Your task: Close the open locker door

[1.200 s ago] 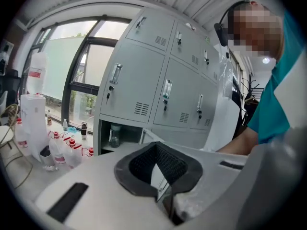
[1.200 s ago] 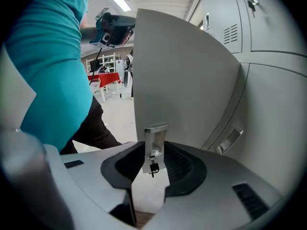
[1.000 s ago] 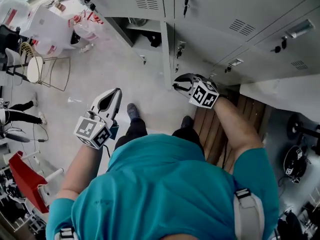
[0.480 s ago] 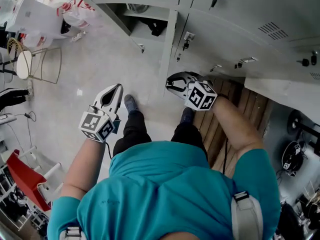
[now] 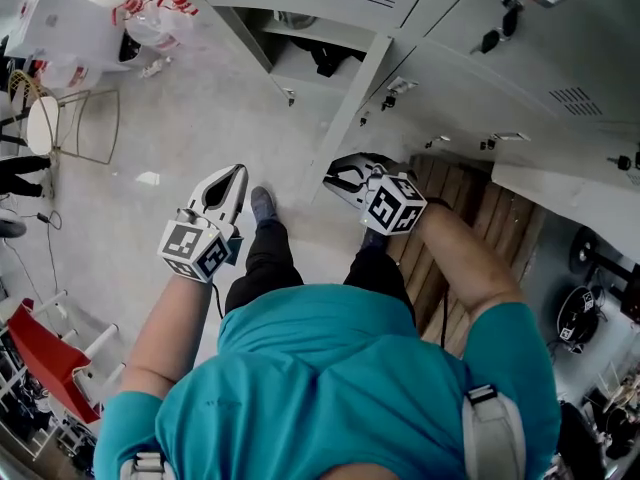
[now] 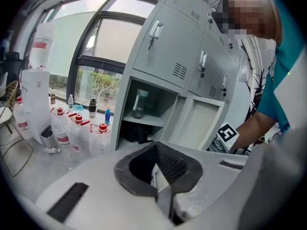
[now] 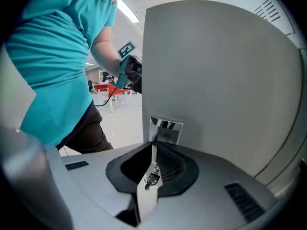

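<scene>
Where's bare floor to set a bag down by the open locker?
Bare floor lies between the wire stool, the open locker and the locker door. It is crowded by the water bottles left of the locker.

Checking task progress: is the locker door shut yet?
Open. The locker door stands swung out, edge-on, and its compartment with shelf lies exposed.
</scene>
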